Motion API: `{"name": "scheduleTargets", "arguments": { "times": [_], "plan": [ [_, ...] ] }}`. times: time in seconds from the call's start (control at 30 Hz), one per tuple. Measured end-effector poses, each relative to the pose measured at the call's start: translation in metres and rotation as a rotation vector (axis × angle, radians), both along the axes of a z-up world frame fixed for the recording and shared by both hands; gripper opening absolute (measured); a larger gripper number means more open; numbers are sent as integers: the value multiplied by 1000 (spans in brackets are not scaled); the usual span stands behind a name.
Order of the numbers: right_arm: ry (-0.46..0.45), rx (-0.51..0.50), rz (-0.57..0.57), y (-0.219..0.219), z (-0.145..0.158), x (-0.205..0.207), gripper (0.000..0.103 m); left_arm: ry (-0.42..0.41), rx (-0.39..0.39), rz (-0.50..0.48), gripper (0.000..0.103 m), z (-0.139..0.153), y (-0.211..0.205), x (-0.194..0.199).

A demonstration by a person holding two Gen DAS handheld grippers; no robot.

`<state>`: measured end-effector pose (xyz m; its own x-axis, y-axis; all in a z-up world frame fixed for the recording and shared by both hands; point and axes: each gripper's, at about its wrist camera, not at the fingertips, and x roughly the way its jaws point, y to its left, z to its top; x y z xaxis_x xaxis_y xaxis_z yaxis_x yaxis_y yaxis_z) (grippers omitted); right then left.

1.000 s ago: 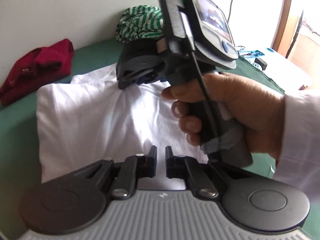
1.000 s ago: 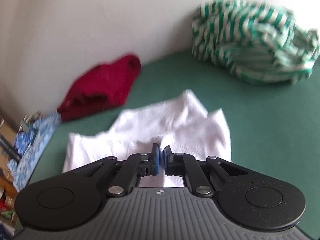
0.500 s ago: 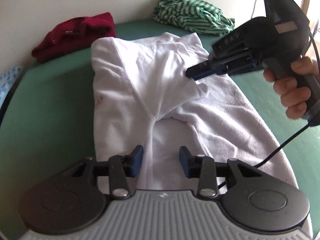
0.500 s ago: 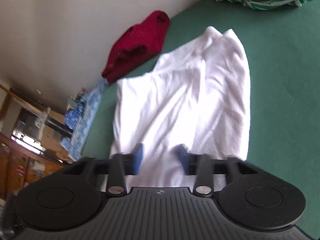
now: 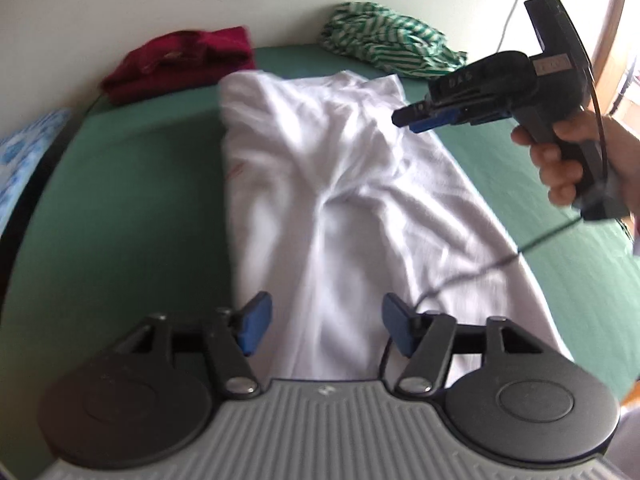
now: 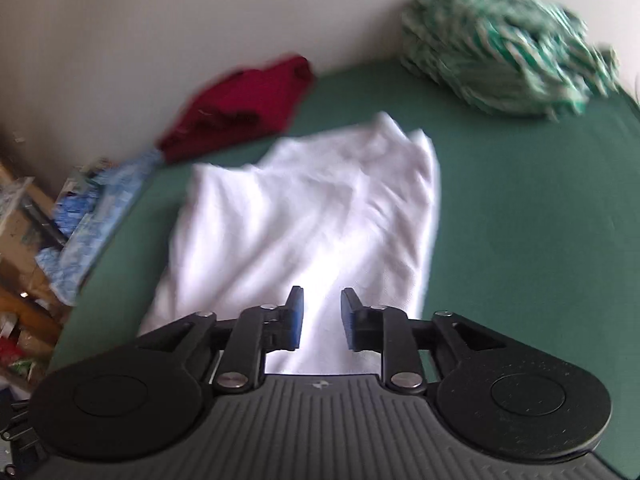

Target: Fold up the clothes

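Note:
A white garment (image 5: 340,184) lies lengthwise on the green table (image 5: 120,208), creased down its middle. My left gripper (image 5: 326,312) hovers over its near end; its jaws are opening, with only the cloth below showing in the gap. In the left wrist view my right gripper (image 5: 412,120), held by a person's hand (image 5: 568,160), hangs above the garment's far right edge. From its own camera the right gripper (image 6: 322,304) is over the white garment (image 6: 312,208), jaws opening, nothing pinched between them.
A red garment (image 5: 180,64) and a green-striped garment (image 5: 384,40) lie at the table's far edge against the wall. A blue patterned cloth (image 6: 92,216) hangs at the left edge beside cluttered shelves. A black cable (image 5: 480,268) trails across the garment's right side.
The right gripper let go of the white fabric it pinched and lifted clear. The left jaws spread from nearly shut to wide as it drew back. The garment now lies spread out long.

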<state>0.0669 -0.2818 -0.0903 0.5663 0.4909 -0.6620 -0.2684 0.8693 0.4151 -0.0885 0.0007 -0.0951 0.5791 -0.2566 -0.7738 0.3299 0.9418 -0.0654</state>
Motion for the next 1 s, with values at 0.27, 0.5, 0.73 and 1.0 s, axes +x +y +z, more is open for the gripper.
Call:
{"name": "scheduleTargets", "arguments": {
  "times": [0.27, 0.5, 0.73, 1.0],
  "plan": [
    [198, 104, 120, 36, -6, -17, 34, 103, -32, 135, 59, -7, 71, -87],
    [304, 123, 146, 68, -4, -64, 39, 108, -128, 89, 70, -21, 89, -138],
    [166, 39, 1, 78, -3, -76, 62, 130, -193, 141, 58, -45, 96, -164],
    [123, 120, -169, 94, -25, -32, 56, 154, -7, 243, 4, -79, 77, -155]
  ]
}}
